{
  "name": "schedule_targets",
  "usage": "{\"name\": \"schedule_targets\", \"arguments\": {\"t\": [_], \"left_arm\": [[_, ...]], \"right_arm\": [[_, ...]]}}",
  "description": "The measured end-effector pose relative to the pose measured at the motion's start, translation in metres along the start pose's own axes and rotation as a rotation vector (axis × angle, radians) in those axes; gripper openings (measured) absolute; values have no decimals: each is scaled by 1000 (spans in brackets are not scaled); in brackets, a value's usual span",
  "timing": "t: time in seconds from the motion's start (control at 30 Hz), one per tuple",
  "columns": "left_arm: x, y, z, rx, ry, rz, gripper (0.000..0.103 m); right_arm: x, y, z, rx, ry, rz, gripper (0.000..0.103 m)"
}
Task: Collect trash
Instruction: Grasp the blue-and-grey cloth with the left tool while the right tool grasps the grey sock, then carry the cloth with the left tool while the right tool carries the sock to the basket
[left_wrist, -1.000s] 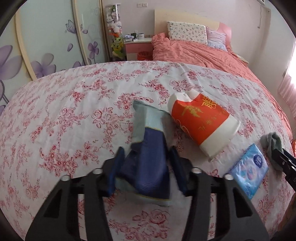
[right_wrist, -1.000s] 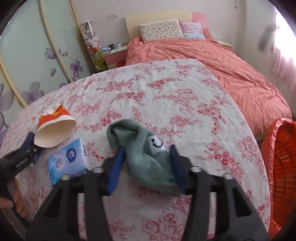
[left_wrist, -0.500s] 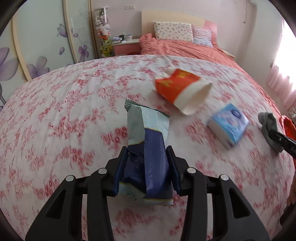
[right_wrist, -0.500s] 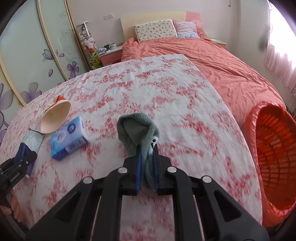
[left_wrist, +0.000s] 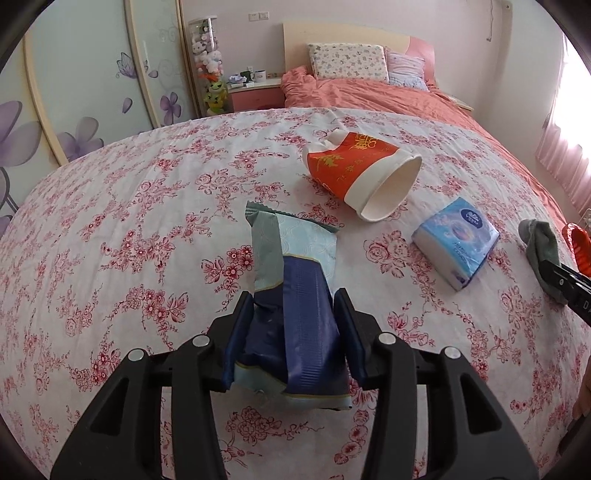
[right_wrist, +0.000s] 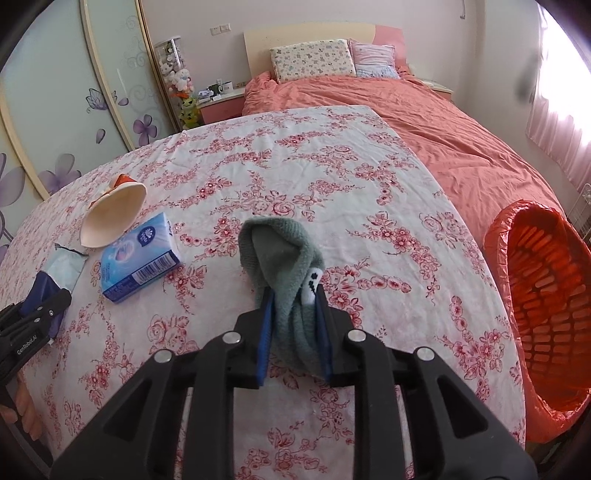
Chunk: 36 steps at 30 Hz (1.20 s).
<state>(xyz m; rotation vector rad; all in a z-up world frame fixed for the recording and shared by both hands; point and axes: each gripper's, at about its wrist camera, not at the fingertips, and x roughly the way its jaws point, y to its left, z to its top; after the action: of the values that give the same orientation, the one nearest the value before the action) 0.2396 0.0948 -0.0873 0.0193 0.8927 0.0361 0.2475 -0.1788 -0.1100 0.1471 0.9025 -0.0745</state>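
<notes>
My left gripper (left_wrist: 295, 306) is shut on a crumpled blue and pale wrapper (left_wrist: 291, 266) and holds it above the floral tablecloth (left_wrist: 129, 229). My right gripper (right_wrist: 293, 295) is shut on a grey-green sock (right_wrist: 280, 251), lifted off the cloth; the sock also shows at the right edge of the left wrist view (left_wrist: 541, 247). A red and white paper cup (left_wrist: 360, 171) lies on its side beyond the wrapper. A blue tissue pack (left_wrist: 456, 240) lies to its right. An orange bin with a red liner (right_wrist: 546, 295) stands at the table's right edge.
A bed with a salmon duvet (right_wrist: 424, 110) stands behind the table. A pink nightstand (left_wrist: 255, 96) with mugs and a wardrobe with purple flower doors (left_wrist: 74, 92) are at the back left. The left gripper shows at the left edge of the right wrist view (right_wrist: 33, 321).
Both grippers have closed on their items and lifted them. The right gripper with the sock has moved toward the orange bin, which now fills more of its view.
</notes>
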Motion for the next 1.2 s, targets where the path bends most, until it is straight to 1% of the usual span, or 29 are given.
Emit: {"name": "schedule_targets", "arguments": {"t": [0.33,0.97,1.03,1.1,1.13,1.17,1.2], "left_arm": [[0,3,0,-15,0,-6,47],[0,3,-1,-18,-1,-4,48],[-2,2,-4,-3,-2,-8,48],[-4,3,-6,-5,-3,-12,45],[-5,3,-7,-7,-4,-13,44],[-6,4,-8,-10,-4,-14,44],[-6,5,-8,-11,-4,-18,43]], "right_arm": [[0,-1,-1,2,0,-1,23],[0,-4,-1,33,-4,37,23],[-1,-4,-1,27,-5,40,22],[-2,-4,-2,19,-6,36,22],[-4,-3,-4,18,-6,37,20],[-4,-3,-5,18,-7,39,15],[-5,-3,-6,18,-9,41,13]]}}
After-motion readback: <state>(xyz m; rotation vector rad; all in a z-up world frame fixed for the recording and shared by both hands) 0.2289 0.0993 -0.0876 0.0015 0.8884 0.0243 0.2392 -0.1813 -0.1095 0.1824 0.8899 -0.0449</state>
